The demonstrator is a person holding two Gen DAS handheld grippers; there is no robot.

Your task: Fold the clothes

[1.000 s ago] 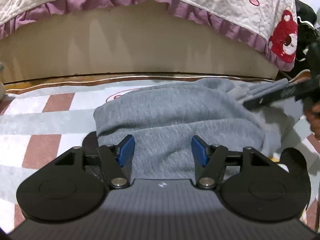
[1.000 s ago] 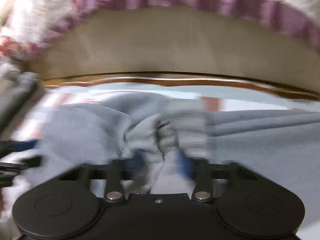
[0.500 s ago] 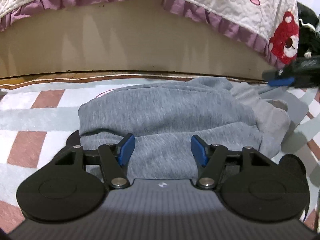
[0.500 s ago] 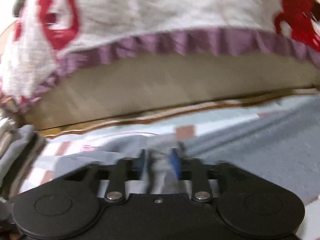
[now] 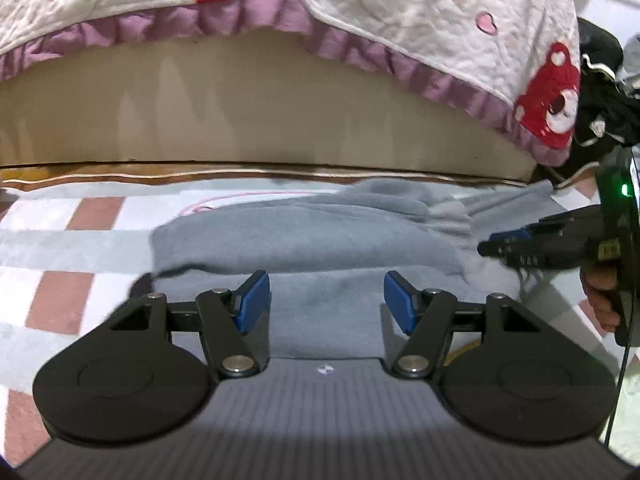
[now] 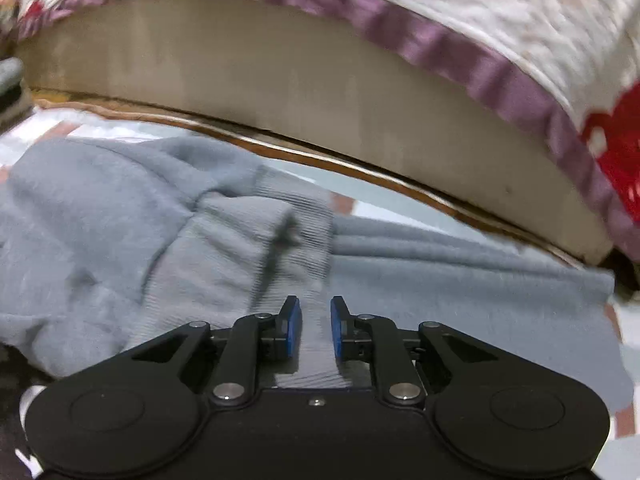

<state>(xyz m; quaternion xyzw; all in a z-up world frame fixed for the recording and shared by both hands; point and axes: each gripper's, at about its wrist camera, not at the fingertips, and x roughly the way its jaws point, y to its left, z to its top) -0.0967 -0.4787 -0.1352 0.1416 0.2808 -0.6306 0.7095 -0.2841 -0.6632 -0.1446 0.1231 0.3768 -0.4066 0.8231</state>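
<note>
- The left gripper (image 5: 326, 300) is low over the near edge of the gray clothes (image 5: 320, 240). Its blue pads (image 5: 252, 300) are wide apart, and nothing is between them.
- The right gripper (image 6: 315, 328) has its blue pads (image 6: 294, 326) close together but with a small gap. A strip of gray cloth shows in that gap. One cannot tell for sure if the pads pinch it.
- The gray clothes (image 6: 120, 216) lie bunched up on a checked mat (image 5: 60, 240) with pink, white and pale blue squares.
- A ribbed cuff (image 6: 304, 216) sits on top of the pile, just past the right gripper.
- In the left view the right gripper (image 5: 532, 244) shows at the right side of the pile, with a hand (image 5: 600, 296) holding it.
- Behind the clothes is the tan side of a bed (image 5: 260, 120).
- A white quilt (image 5: 400, 8) with a purple frill and red bears hangs over the bed.
</note>
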